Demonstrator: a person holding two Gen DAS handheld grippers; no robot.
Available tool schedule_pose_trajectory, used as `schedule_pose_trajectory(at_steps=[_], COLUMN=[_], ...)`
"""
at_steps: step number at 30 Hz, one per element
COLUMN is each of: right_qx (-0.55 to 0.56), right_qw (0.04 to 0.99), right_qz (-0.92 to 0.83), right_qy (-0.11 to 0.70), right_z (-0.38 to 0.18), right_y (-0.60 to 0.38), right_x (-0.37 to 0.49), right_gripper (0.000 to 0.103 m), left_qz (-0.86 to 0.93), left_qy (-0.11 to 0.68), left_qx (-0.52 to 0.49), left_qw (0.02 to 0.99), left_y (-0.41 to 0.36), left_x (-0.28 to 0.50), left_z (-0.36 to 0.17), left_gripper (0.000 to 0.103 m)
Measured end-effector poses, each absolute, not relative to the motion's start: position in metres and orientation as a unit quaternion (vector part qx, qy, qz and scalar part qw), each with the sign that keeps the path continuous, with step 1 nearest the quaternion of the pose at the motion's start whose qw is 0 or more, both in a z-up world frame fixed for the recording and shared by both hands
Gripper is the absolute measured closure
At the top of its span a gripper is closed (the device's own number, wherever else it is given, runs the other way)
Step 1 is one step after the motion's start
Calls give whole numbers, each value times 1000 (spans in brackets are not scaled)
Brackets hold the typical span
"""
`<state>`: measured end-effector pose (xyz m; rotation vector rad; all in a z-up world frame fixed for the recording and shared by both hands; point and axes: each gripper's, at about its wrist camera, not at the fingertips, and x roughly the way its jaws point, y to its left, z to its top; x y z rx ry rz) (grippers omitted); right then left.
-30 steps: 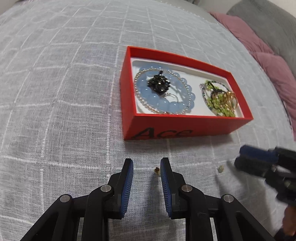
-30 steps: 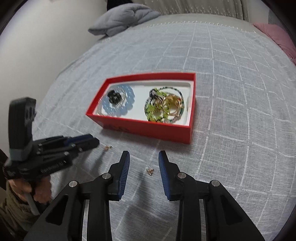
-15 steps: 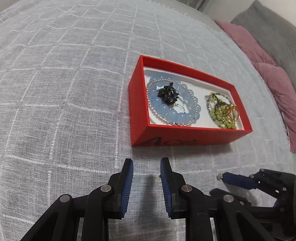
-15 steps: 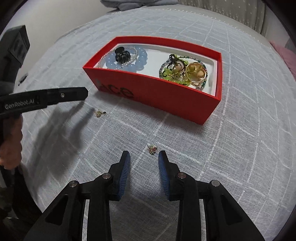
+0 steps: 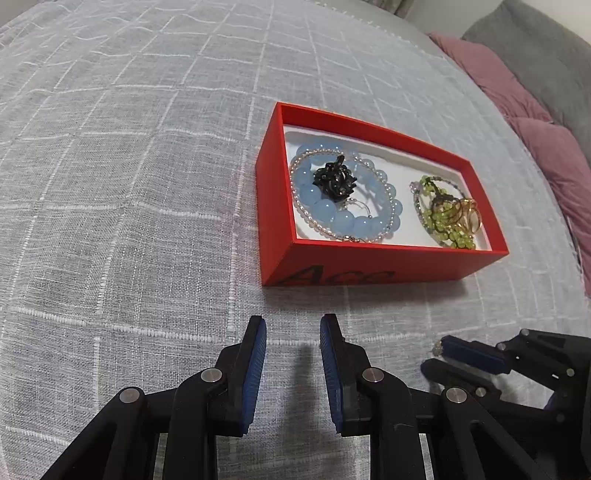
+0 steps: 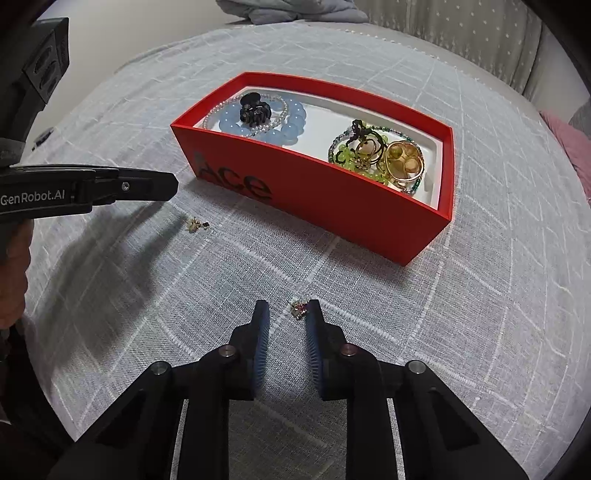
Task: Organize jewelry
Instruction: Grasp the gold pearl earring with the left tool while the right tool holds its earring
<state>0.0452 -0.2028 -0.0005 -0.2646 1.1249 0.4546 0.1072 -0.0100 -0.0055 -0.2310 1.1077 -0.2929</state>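
Observation:
A red box on the grey checked cloth holds a blue bead bracelet, a black hair claw, a green bead bracelet and gold rings. My right gripper is open low over the cloth, with a small earring between its fingertips, by the right pad. It also shows in the left wrist view. A second small earring lies on the cloth left of it. My left gripper is open and empty above the cloth.
Pink cushions and a grey cushion lie to the right of the box. A grey bundle of cloth lies at the far edge. The person's hand holds the left gripper.
My right gripper has moved forward and down, so the earring now sits between its fingertips. My left gripper has lifted and drawn back, and the second earring has left its view.

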Motion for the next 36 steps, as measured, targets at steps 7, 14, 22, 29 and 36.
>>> schedule_pose_trajectory(at_steps=[7, 14, 22, 29, 36], right_qx=[-138, -143, -73, -66, -68], right_qw=[814, 812, 829, 831, 836], right_qz=[219, 228, 235, 229, 227], right_qy=[520, 517, 502, 503, 495], right_z=[-2, -2, 23, 25, 29], right_y=[-194, -184, -210, -210, -210], right_x=[43, 41, 47, 45, 45], right_gripper=[94, 94, 95, 94, 94], left_qz=[-140, -141, -149, -146, -147], left_qy=[526, 529, 553, 550, 548], left_qx=[-116, -116, -138, -110, -105], left_qw=[831, 829, 808, 815, 817], left_y=[-8, -9, -10, -24, -38], left_x=[107, 107, 109, 105, 102], left_z=[-7, -8, -22, -24, -25], left_gripper=[78, 78, 78, 71, 67])
